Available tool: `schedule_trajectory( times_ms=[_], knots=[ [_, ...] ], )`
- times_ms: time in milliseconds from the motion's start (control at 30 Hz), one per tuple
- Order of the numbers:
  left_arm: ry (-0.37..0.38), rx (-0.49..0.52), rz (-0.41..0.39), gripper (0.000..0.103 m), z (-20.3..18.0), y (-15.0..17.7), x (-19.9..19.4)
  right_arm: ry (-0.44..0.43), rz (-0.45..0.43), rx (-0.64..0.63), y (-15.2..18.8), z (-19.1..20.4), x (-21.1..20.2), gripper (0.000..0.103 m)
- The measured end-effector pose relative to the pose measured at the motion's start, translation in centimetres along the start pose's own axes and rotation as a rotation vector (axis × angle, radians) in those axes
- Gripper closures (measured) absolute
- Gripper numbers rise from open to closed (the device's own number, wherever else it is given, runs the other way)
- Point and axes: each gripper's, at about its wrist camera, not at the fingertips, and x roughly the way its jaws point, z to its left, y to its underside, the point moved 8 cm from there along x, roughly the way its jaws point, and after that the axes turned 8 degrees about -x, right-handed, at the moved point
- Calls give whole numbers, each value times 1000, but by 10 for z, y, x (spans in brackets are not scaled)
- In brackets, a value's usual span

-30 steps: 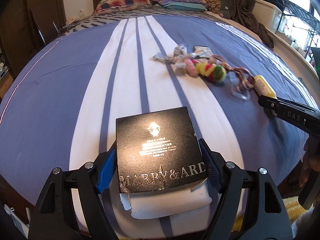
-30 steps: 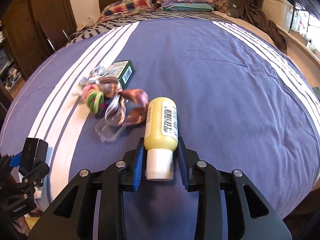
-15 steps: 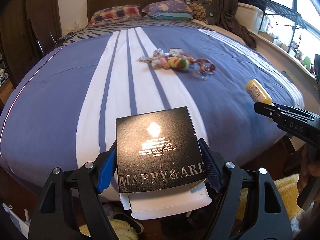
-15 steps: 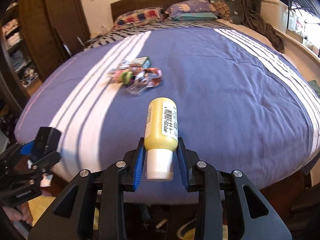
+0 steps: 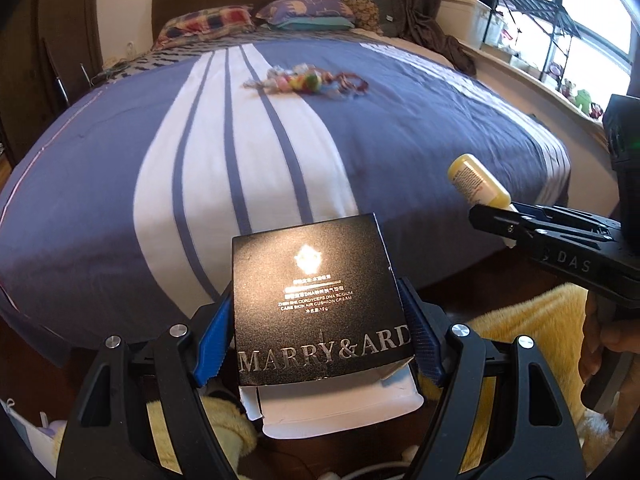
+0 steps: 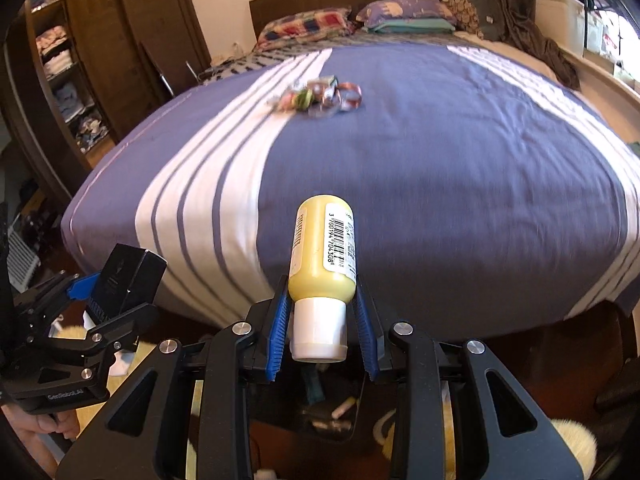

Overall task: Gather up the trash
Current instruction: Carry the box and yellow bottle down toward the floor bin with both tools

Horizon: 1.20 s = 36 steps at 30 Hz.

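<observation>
My left gripper [image 5: 318, 330] is shut on a black cosmetics box [image 5: 316, 300] with silver lettering and an open white flap; the same box [image 6: 126, 276] shows at the left of the right wrist view. A yellow bottle [image 6: 324, 264] with a white cap and a barcode label sits between the blue pads of my right gripper [image 6: 322, 320], which is shut on it; the bottle [image 5: 476, 182] also appears at the right of the left wrist view. Both grippers hang past the foot of the bed [image 5: 400, 152]. A small pile of colourful trash [image 5: 308, 80] lies mid-bed.
Pillows [image 5: 304, 10] and a dark headboard stand at the far end. A wooden wardrobe [image 6: 80, 68] with shelves is at the left, a window sill with a rack [image 5: 532, 20] at the right. A yellow fluffy rug [image 5: 532, 336] and a dark container [image 6: 332, 404] with scraps lie below.
Both grippers have drawn back from the bed with their loads, past its foot edge. The trash pile now looks farther away, and floor and rug have come into view below.
</observation>
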Motion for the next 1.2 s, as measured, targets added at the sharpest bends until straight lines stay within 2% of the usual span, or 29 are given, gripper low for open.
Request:
schedule_trajectory(
  times_ms=[233,533,1033,1200],
  knots=[
    [43,-17,61,31,-2,42,23,-13,90,8,44,7,18,71],
    [18,-14,169,31,7,85,78,-29,198,1,84,19,59,71],
    [20,-26,347,31,10,121,152,-56,361,51,122,17,129,71],
    [40,-27,403,31,12,139,164,-69,414,69,134,17,145,71]
  ],
)
